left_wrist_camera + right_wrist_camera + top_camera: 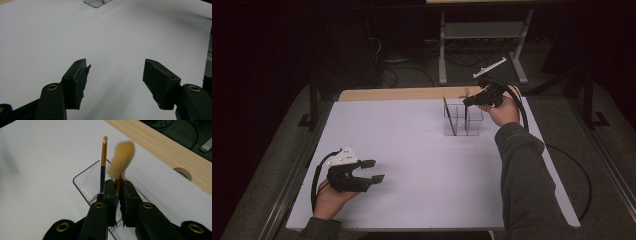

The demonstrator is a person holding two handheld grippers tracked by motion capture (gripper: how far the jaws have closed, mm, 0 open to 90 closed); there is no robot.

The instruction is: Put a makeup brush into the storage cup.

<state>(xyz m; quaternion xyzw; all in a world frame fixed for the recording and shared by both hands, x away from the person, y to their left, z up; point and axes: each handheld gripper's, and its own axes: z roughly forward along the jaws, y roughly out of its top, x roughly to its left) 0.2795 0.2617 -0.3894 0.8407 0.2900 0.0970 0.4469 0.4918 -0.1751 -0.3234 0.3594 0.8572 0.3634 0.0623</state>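
Right gripper (118, 192) clamps brush (121, 160) over clear holder (83, 182), bristles up.
Left gripper (373, 170) idle, jaws wide, 7 o'clock.

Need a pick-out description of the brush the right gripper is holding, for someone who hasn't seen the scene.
Start at the white table, then find the clear plastic organiser near its far right. Two brushes stand there: the fluffy brush is clamped at its handle by the right gripper. Its wide, pale-yellow bristle tuft sets it apart from the thin pointed brush beside it.
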